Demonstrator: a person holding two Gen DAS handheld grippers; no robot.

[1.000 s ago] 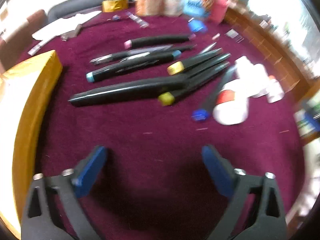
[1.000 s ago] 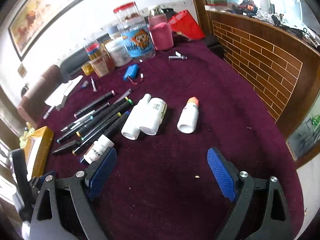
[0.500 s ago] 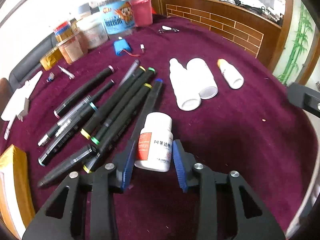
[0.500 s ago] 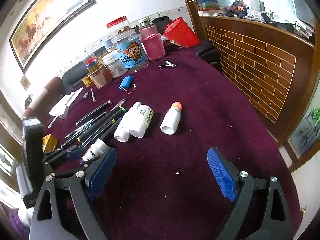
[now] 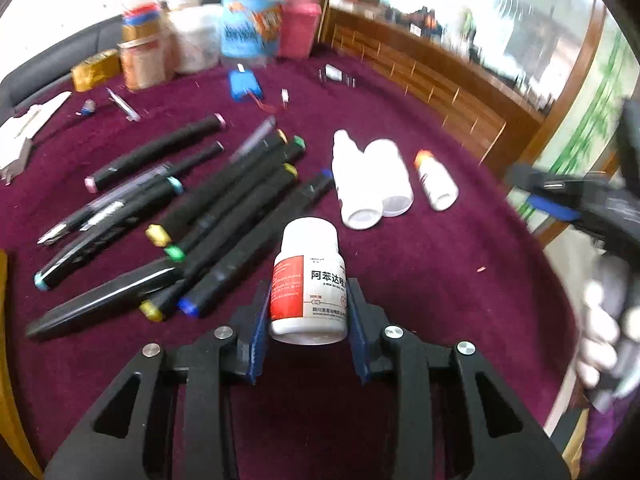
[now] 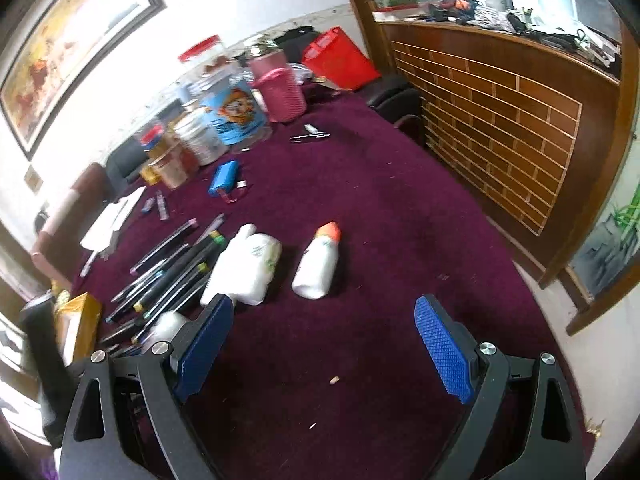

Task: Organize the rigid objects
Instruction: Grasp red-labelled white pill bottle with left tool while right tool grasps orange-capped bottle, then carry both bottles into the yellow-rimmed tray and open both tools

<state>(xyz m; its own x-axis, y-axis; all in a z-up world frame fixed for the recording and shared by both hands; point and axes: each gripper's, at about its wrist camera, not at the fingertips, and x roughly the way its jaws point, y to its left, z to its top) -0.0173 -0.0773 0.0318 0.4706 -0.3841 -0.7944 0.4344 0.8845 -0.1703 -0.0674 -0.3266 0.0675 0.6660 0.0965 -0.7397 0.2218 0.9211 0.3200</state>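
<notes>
Between your left gripper's (image 5: pixel 308 316) blue pads sits the white pill bottle (image 5: pixel 308 284) with its red-and-white label, cap pointing away toward twelve o'clock; the jaws have just been closing and now stand narrow, pressed on its sides. It hangs low over the maroon tablecloth (image 5: pixel 420 280), though whether its base has cleared the cloth you cannot tell. At ten o'clock from it lie the black markers (image 5: pixel 224 216), roughly parallel; at one o'clock three more white bottles lie on their sides, two touching (image 5: pixel 372 184) and the orange-capped bottle (image 5: pixel 436 184) just beside them.

Step in hand, as judged: the pick is made and the carry begins. Your next move calls for a steady hold while you bring this bottle to the bottle group, laid beside the pair without knocking them.

Your right gripper (image 6: pixel 324 340) stands wide with nothing between its pads, near the orange-capped bottle at eleven o'clock.

Hard to make out: the far jars (image 5: pixel 248 28) are blurred, the label's small print is illegible, and in the right wrist view the held bottle is mostly hidden behind the left finger.
</notes>
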